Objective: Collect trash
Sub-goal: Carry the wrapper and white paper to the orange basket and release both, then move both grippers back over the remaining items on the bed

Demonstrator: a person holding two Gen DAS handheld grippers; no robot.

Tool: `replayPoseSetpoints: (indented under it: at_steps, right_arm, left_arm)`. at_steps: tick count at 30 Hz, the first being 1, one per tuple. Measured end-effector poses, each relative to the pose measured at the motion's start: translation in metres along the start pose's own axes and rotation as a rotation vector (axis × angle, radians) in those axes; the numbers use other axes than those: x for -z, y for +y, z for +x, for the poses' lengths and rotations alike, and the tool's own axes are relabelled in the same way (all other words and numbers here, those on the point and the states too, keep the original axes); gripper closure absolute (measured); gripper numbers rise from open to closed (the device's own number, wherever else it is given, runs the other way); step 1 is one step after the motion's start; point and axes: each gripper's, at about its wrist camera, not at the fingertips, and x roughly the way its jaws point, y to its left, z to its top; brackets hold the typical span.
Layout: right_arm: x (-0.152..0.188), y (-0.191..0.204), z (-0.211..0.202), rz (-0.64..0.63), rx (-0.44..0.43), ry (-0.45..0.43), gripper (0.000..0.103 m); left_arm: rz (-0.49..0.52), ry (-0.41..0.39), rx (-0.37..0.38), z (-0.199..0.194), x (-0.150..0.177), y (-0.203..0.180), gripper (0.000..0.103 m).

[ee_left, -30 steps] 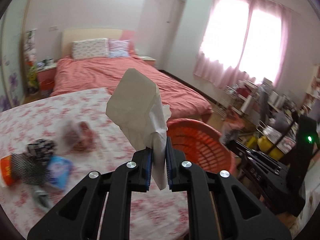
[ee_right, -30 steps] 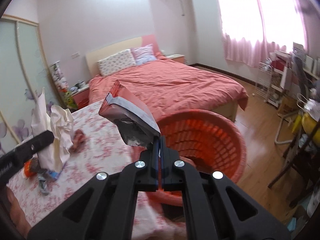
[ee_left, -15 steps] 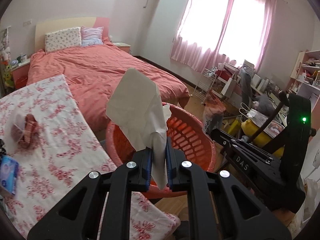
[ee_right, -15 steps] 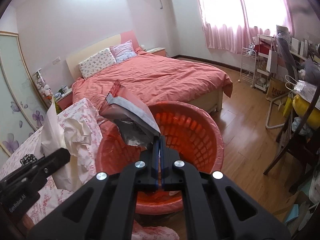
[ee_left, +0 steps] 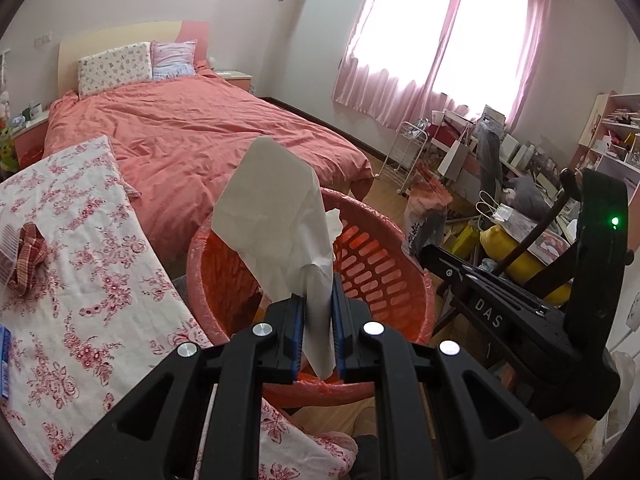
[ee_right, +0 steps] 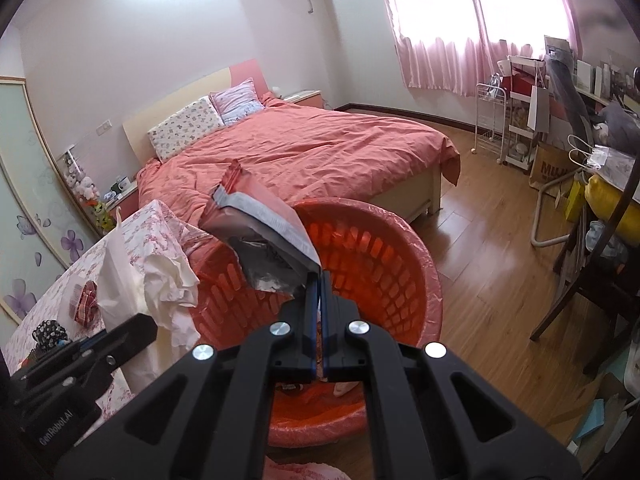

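My left gripper (ee_left: 318, 308) is shut on a crumpled white paper (ee_left: 276, 208) and holds it above the near rim of a round red basket (ee_left: 376, 264). My right gripper (ee_right: 320, 300) is shut on a red and silver snack wrapper (ee_right: 260, 224), held over the same basket (ee_right: 392, 272). In the right wrist view the left gripper body (ee_right: 80, 356) and its white paper (ee_right: 136, 272) show at the left, beside the basket's rim.
A table with a floral cloth (ee_left: 80, 280) stands left of the basket, with a red checked cloth (ee_left: 28, 256) and other litter on it. A pink bed (ee_left: 192, 132) lies behind. Cluttered shelves, a chair and bags (ee_right: 580, 160) stand at the right on the wooden floor.
Both grippers have swung right from the table toward the basket, carrying the paper and the wrapper. The basket now sits directly under both. Both grips are unchanged.
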Motion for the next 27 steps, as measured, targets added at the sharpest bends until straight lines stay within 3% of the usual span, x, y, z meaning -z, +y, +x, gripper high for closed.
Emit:
replayPoseSetpoints:
  at_steps: [3, 6, 10, 15, 19, 27]
  right_arm:
    - [-0.002, 0.001, 0.003, 0.013, -0.008, 0.002, 0.094]
    - [-0.004, -0.001, 0.005, 0.018, -0.014, 0.006, 0.091]
    - [-0.002, 0.000, 0.007, -0.004, 0.000, 0.009, 0.080]
    - [0.000, 0.000, 0.002, -0.017, 0.017, 0.001, 0.069]
    - [0.000, 0.004, -0.008, -0.039, 0.030, -0.019, 0.062]
    - [0.008, 0.039, -0.022, -0.105, -0.004, -0.022, 0.061]
  left_arm:
    - [-0.011, 0.011, -0.008, 0.005, 0.000, 0.001, 0.085]
    - [-0.023, 0.022, -0.016, 0.009, 0.002, 0.004, 0.073]
    - [-0.034, 0.034, -0.032, 0.011, 0.005, 0.010, 0.064]
    - [-0.071, 0.037, -0.070, 0.004, 0.007, 0.023, 0.063]
    - [-0.073, 0.005, -0.131, -0.015, 0.009, 0.031, 0.054]
    - [-0.080, -0.050, -0.263, -0.063, 0.020, 0.064, 0.048]
